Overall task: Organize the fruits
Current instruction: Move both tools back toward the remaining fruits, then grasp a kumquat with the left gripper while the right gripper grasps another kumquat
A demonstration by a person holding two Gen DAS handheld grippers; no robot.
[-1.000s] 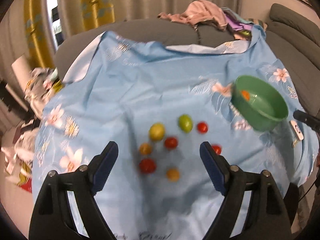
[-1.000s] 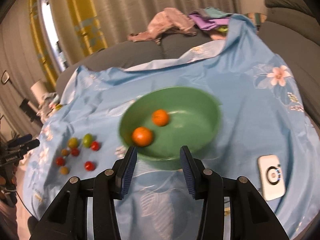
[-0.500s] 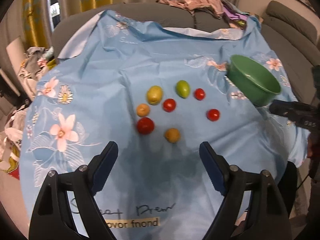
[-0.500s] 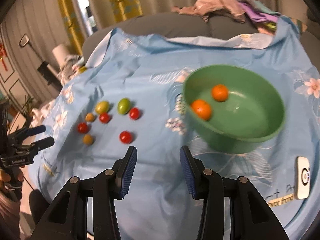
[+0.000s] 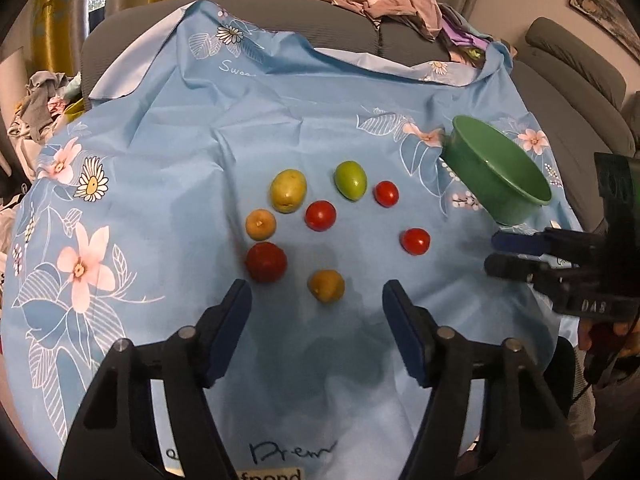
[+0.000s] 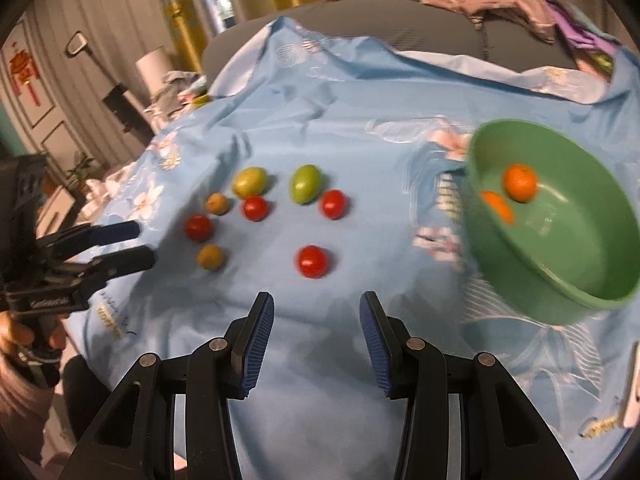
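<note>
Several small fruits lie on a blue flowered cloth (image 5: 240, 120): a yellow-green one (image 5: 288, 191), a green one (image 5: 351, 180), red tomatoes (image 5: 320, 215) (image 5: 415, 241) and a small brown one (image 5: 326, 285). A green bowl (image 6: 568, 216) on the right holds two oranges (image 6: 519, 182). My left gripper (image 5: 316, 300) is open and empty, just in front of the brown fruit. My right gripper (image 6: 317, 308) is open and empty, in front of a red tomato (image 6: 312, 261). The right gripper also shows in the left wrist view (image 5: 494, 254).
The cloth covers a grey sofa-like seat (image 5: 340, 16) with piled clothes (image 5: 380, 0) at the back. A white device (image 6: 634, 388) lies at the cloth's right edge. More laundry (image 5: 40, 100) sits off the left side.
Both grippers have swung left and closer to the loose fruits. The bowl has shifted to the right of both views. Both grippers stayed open.
</note>
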